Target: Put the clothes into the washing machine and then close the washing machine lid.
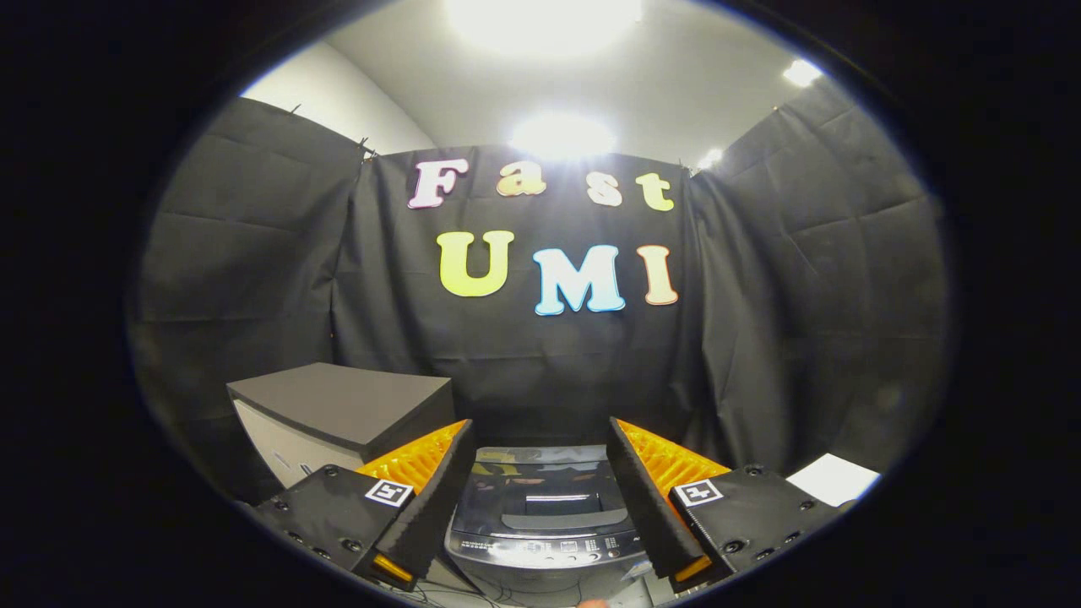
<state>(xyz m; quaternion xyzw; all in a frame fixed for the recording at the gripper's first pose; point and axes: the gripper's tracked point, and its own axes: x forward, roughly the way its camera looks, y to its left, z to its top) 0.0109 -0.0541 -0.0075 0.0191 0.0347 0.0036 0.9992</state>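
A: Grey foam, it looks like, is what the box to the left of the washing machine is made of. Can any clothes be seen on it?

B: No clothes can be seen there, or anywhere near the washing machine. So it cannot be told where they are.

A: Then how much of the job can be called done?

B: Not much can be judged. The dark lid of the washing machine looks to be lying flat and closed, with shiny lights on it. What is inside cannot be seen. It may be that nothing has been put in yet, or it may be that all is done. That cannot be told from here.

A: How is the gripper held?

B: It is held up above the front of the washing machine, pointing level toward the black cloth wall behind it. The fingers are spread wide apart. Nothing is held between them. The washing machine is seen through the gap, just below and ahead.

A: And to the right of the washing machine?

B: A flat white thing is seen there. What it is cannot be told.
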